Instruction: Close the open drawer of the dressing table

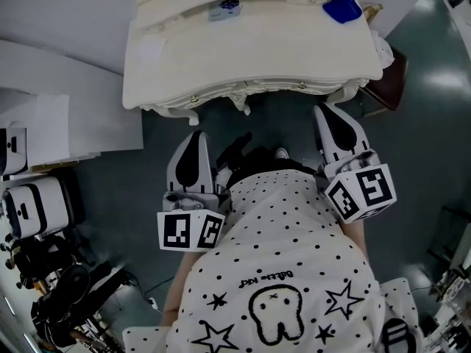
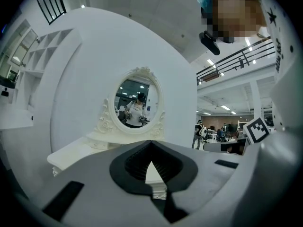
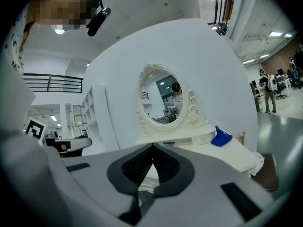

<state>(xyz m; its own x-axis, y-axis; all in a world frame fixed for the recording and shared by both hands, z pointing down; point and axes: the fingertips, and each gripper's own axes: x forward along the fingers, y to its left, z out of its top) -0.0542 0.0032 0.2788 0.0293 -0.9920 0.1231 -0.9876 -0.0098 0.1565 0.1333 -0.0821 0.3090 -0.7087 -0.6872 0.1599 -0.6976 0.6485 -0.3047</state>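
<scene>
The dark grey-green workshop floor (image 1: pixel 412 123) ran under everything, with white partition walls behind. Nearest the camera was the person's white polka-dot top (image 1: pixel 280 271), and both hand-held tools were carried level at its sides, probably so each could reach forward without turning.

The left claw (image 1: pixel 197 134) was clenched on nothing, its dark ribbed pads (image 2: pixel 137 162) meeting at the tips. The right claw (image 1: pixel 324 110) looked the same, pinched together and empty. Closed tips suit a push better than a grasp, which likely explained that posture. Both stood apart from the furniture, the right one nearer its front edge.

Just ahead stood the cream-white carved dressing bench (image 1: pixel 250 57), its scalloped front and two small metal pulls facing the person. No front drawer plainly stuck out. The likeliest candidate for the open drawer (image 1: pixel 224 9) was a small pale box with something blue-patterned inside, lying at the back of the top below the oval ornate mirror (image 3: pixel 163 96); I could not be sure.

A bright blue crumpled object (image 1: pixel 342 7) sat at the bench's far right corner.
</scene>
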